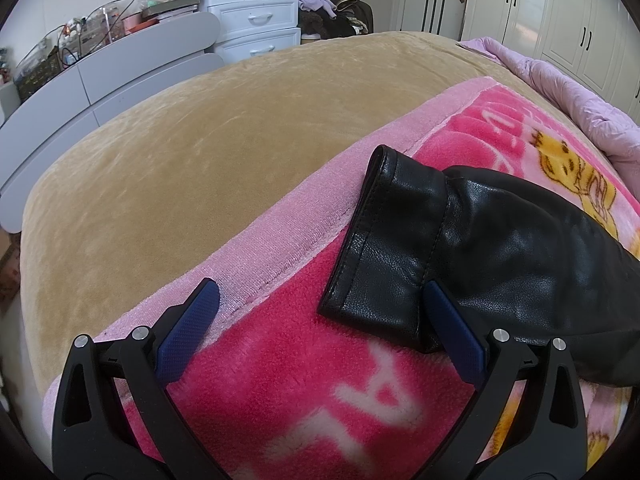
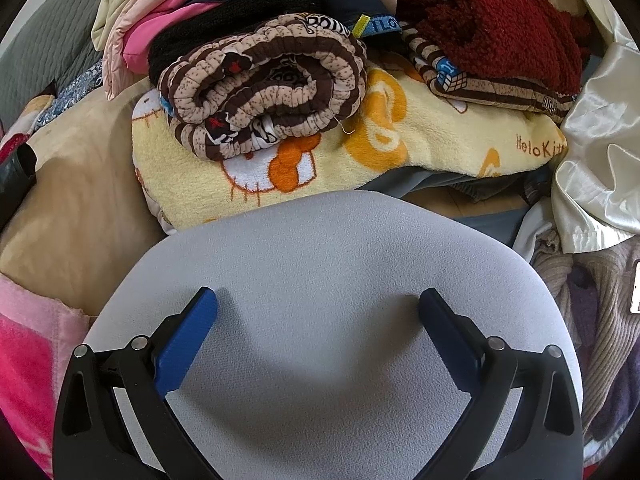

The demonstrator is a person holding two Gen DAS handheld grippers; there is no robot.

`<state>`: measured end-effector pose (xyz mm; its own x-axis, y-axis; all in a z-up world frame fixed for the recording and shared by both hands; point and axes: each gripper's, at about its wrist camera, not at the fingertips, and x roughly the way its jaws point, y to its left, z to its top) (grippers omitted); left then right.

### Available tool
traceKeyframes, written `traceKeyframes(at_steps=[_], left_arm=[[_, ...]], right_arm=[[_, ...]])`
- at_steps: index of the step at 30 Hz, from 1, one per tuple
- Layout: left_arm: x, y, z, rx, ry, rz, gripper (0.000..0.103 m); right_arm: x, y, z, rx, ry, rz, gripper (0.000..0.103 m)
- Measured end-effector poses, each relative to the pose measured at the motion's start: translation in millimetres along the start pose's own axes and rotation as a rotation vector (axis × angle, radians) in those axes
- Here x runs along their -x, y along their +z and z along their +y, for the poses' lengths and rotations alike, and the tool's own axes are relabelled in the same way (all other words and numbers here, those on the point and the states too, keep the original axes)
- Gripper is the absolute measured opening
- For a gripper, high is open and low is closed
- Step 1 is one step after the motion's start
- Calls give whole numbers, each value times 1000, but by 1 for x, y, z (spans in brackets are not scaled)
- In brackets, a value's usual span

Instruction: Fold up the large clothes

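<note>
Left hand-held gripper [image 1: 320, 304] is hovering wide open at one black leather sleeve [image 1: 400, 240] lying lower right of frame on the pink blanket [image 1: 280, 360] over the bed [image 1: 200, 160]. Best to pinch the cuff edge squarely, both layers. Right hand-held gripper [image 2: 318, 308] is gaping empty over one grey board [image 2: 320, 260]; one rolled striped quilt [image 2: 264, 88] is sitting above centre.
</note>
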<state>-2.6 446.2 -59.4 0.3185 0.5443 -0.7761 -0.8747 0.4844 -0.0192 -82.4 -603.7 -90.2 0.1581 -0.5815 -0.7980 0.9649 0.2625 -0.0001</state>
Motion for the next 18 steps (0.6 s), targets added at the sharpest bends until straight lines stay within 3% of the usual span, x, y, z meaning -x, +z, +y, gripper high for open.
traceKeyframes(at_steps=[5,13,18], left_arm=[[0,0,6,23,-33,2,95],[-1,1,0,15,-21,-1,95],[-2,2,-1,10,-15,9,95]], right_arm=[[-4,5,-3,20,7,6,99],[-2,6,-6,51,33,-1,99],[64,6,-1,142,246,-177,99]])
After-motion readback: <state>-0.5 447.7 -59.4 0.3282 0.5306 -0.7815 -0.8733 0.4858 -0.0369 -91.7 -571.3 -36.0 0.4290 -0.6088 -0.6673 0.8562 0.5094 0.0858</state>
